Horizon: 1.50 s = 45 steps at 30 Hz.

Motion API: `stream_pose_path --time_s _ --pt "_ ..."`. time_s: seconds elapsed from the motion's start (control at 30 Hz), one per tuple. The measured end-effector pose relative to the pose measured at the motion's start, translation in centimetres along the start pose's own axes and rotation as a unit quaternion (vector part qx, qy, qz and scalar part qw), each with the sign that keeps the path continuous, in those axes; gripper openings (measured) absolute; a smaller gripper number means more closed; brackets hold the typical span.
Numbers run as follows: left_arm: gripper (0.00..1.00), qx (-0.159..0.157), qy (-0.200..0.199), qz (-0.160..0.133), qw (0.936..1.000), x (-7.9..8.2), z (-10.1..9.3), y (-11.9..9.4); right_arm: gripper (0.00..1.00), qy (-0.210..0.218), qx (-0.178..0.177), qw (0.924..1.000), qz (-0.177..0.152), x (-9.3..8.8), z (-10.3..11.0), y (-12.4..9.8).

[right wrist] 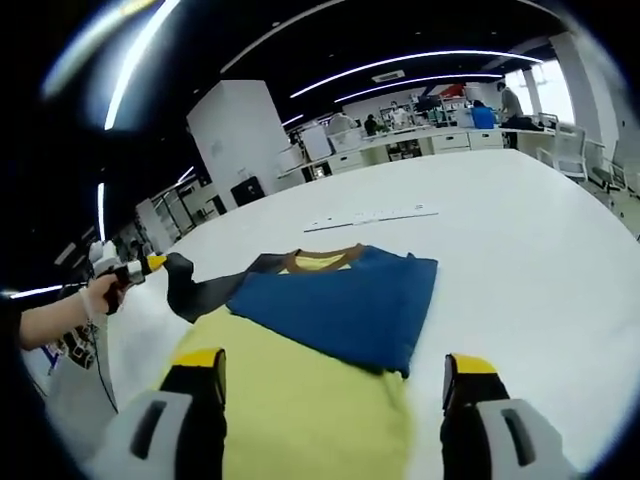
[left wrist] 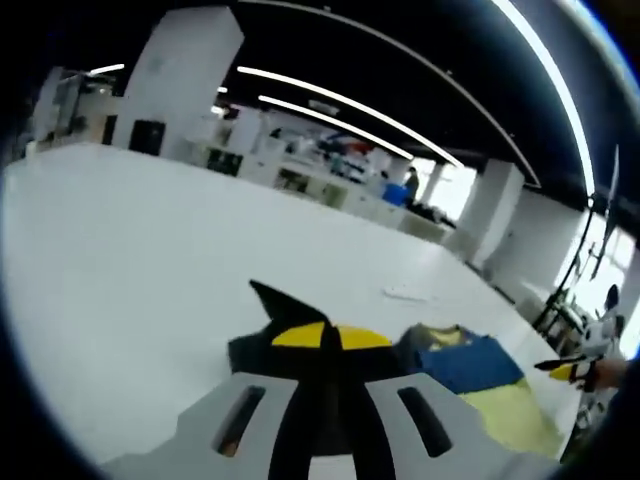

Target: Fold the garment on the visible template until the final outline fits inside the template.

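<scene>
Sleeve fold in progress on the white desk (right wrist: 520,230).
Left gripper (right wrist: 150,265) is pinching the T-shirt's (right wrist: 330,305) dark sleeve (right wrist: 205,285), lifting it; right gripper (right wrist: 333,385) is hovering spread; next, the sleeve needs laying inward.

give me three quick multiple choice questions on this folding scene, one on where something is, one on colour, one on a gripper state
1. What lies beyond the garment on the table?
A. a thin white strip
B. a red box
C. a mug

2. Which colours does the garment show?
A. red, white
B. blue, yellow, dark grey
C. green only

3. How is the right gripper?
A. shut on the collar
B. open above the garment
C. shut on a cup

Answers: 1 A, a strip lies past the collar. 2 B, blue body, yellow lower part, grey sleeve held by the left gripper. 3 B, its jaws stand wide apart.
</scene>
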<state>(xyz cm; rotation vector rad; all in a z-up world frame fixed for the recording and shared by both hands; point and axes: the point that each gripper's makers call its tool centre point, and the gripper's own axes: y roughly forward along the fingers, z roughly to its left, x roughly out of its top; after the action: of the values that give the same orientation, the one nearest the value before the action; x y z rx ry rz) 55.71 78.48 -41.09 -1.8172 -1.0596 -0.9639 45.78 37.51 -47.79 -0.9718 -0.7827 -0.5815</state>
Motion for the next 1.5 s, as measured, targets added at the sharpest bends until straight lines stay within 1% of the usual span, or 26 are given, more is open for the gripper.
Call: stream_pose_path --time_s 0.1,0.17,0.2,0.3,0.37,0.43,0.47,0.53,0.57,0.6,0.63,0.7,0.73,0.8,0.87,0.93,1.0,1.1,1.17,1.2,1.23,1.3,1.37,1.43,1.47,1.5 --pt "0.00 -0.020 -0.002 -0.005 0.9998 0.4 -2.2 1.3 0.90 0.003 -0.003 1.0000 -0.001 -0.1 -0.3 -0.2" --pt "0.00 -0.039 -0.008 -0.007 0.9992 0.5 -3.9 2.2 0.89 0.004 -0.003 1.0000 -0.002 -0.1 -0.4 -0.3" --pt "0.00 -0.042 -0.009 -0.008 0.9991 0.5 -4.2 2.3 0.89 0.005 -0.004 1.0000 -0.002 -0.1 -0.4 -0.3" --pt "0.00 -0.065 -0.012 -0.007 0.9978 0.5 -6.6 3.7 0.89 0.007 -0.005 1.0000 -0.001 -0.4 -0.6 -0.5" --pt "0.00 -0.072 -0.010 -0.007 0.9973 0.4 -7.7 4.3 0.89 0.009 -0.006 0.9999 -0.001 -0.5 -0.7 -0.6" --pt "0.00 -0.087 -0.024 -0.008 0.9959 0.3 -9.2 5.0 0.89 0.009 -0.006 0.9999 -0.001 -0.5 -0.7 -0.7" --pt "0.00 -0.101 -0.042 -0.009 0.9940 0.3 -10.3 5.3 0.89 0.009 -0.007 0.9999 -0.001 -0.6 -0.8 -0.7" --pt "0.00 -0.107 -0.024 -0.009 0.9939 0.3 -11.8 5.9 0.88 0.008 -0.009 0.9999 0.003 -0.7 -1.0 -0.8" --pt "0.00 -0.116 -0.023 -0.009 0.9930 0.3 -12.5 6.1 0.88 0.009 -0.008 0.9999 0.003 -0.8 -1.0 -0.8" --pt "0.00 -0.128 -0.033 -0.013 0.9912 0.5 -13.7 6.3 0.88 0.010 -0.008 0.9999 0.002 -0.8 -1.0 -0.8" --pt "0.00 -0.135 -0.039 -0.014 0.9900 0.5 -14.4 6.5 0.88 0.012 -0.008 0.9999 0.001 -0.7 -1.1 -0.8" --pt "0.00 -0.144 -0.036 -0.015 0.9889 0.4 -15.8 6.9 0.88 0.012 -0.010 0.9999 0.001 -0.8 -1.3 -0.8" --pt "0.00 -0.154 -0.035 -0.015 0.9873 0.2 -16.9 7.2 0.88 0.011 -0.011 0.9999 0.002 -0.8 -1.4 -0.7" --pt "0.00 -0.165 -0.049 -0.013 0.9850 -0.2 -18.3 7.6 0.88 0.013 -0.011 0.9998 0.003 -0.9 -1.4 -0.8" --pt "0.00 -0.170 -0.050 -0.011 0.9840 -0.6 -19.3 8.1 0.88 0.014 -0.010 0.9998 0.003 -1.1 -1.4 -0.7" --pt "0.00 -0.178 -0.052 -0.006 0.9826 -1.2 -20.5 8.6 0.88 0.014 -0.012 0.9998 0.005 -1.3 -1.6 -0.8" --pt "0.00 -0.184 -0.042 -0.001 0.9820 -1.8 -21.6 9.2 0.88 0.016 -0.013 0.9998 0.007 -1.6 -1.7 -0.9" --pt "0.00 -0.195 -0.050 0.004 0.9796 -2.9 -23.6 10.1 0.88 0.019 -0.017 0.9996 0.006 -1.6 -2.2 -1.3" --pt "0.00 -0.203 -0.040 0.007 0.9784 -3.6 -24.7 10.5 0.88 0.022 -0.021 0.9995 0.005 -1.5 -2.6 -1.6" --pt "0.00 -0.207 -0.043 0.014 0.9773 -4.2 -25.2 10.7 0.88 0.022 -0.023 0.9995 0.005 -1.5 -2.7 -1.7" --pt "0.00 -0.219 -0.039 0.022 0.9747 -5.0 -26.1 10.8 0.88 0.022 -0.025 0.9994 0.004 -1.4 -3.0 -1.9" --pt "0.00 -0.226 -0.022 0.036 0.9733 -6.4 -27.2 11.1 0.88 0.023 -0.030 0.9993 0.003 -1.4 -3.5 -2.3" --pt "0.00 -0.231 -0.028 0.046 0.9716 -7.5 -27.8 11.3 0.88 0.023 -0.034 0.9992 0.004 -1.5 -3.8 -2.5" --pt "0.00 -0.240 -0.026 0.059 0.9687 -8.9 -28.7 11.4 0.88 0.025 -0.039 0.9989 0.006 -1.8 -4.2 -2.8" --pt "0.00 -0.243 -0.033 0.066 0.9671 -9.6 -29.2 11.4 0.88 0.027 -0.041 0.9988 0.006 -1.9 -4.4 -2.9" --pt "0.00 -0.247 -0.032 0.067 0.9663 -10.0 -29.6 11.5 0.87 0.029 -0.043 0.9986 0.007 -2.0 -4.5 -3.0"
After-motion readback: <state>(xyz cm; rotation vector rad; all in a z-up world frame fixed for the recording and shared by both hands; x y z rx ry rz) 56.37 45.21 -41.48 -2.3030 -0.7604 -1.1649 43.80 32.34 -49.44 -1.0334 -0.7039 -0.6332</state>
